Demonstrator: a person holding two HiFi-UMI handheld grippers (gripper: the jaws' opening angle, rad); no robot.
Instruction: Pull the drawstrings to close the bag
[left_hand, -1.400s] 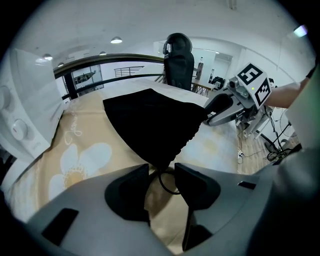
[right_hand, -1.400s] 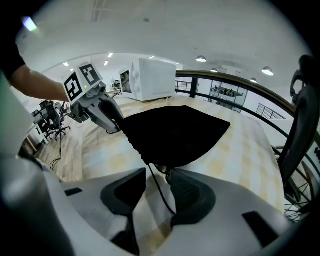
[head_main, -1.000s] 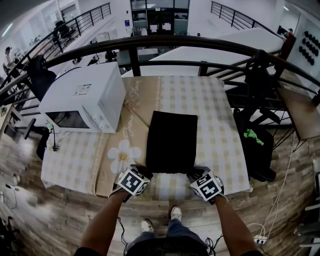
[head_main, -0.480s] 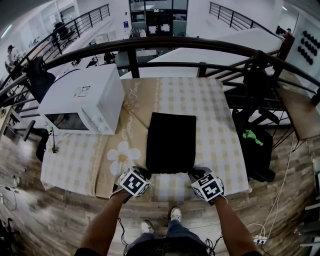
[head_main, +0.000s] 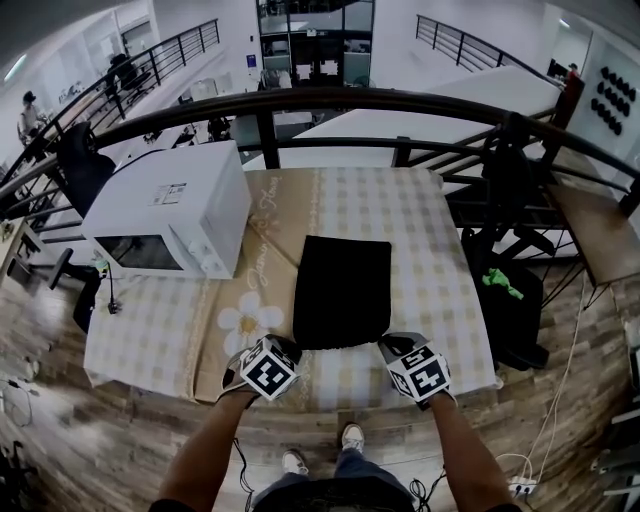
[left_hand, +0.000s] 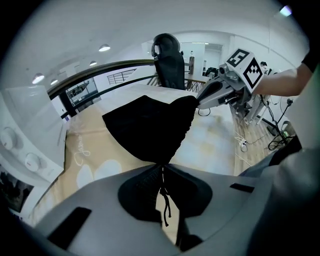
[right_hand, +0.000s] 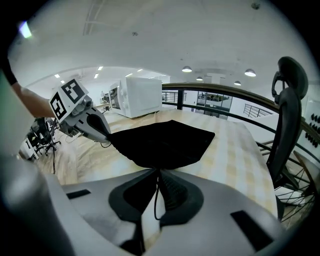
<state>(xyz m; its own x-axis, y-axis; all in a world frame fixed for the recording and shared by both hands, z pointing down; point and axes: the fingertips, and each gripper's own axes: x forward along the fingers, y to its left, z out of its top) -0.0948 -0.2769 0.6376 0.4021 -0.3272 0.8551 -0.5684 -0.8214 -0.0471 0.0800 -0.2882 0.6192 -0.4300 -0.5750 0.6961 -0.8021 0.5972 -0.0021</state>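
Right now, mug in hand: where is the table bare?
Bare: tablecloth between black drawstring bag and right edge, and in front of the microwave. Crowded: near edge, where left gripper and right gripper, jaws just closed, pinch it.

1. An open-plan office or lab building, apparently seen from a railed gallery.
2. A dark metal railing (head_main: 330, 95) curves along the edge, with more railed walkways in the big white hall beyond.
3. The wood-plank floor (head_main: 60, 440) has a power strip (head_main: 520, 487) and loose cables lying on it.
4. There are round ceiling lights (right_hand: 187, 69) and a black office chair (right_hand: 287, 115).
5. A table in a checked tablecloth (head_main: 440, 260) carries a white microwave oven (head_main: 170, 215).
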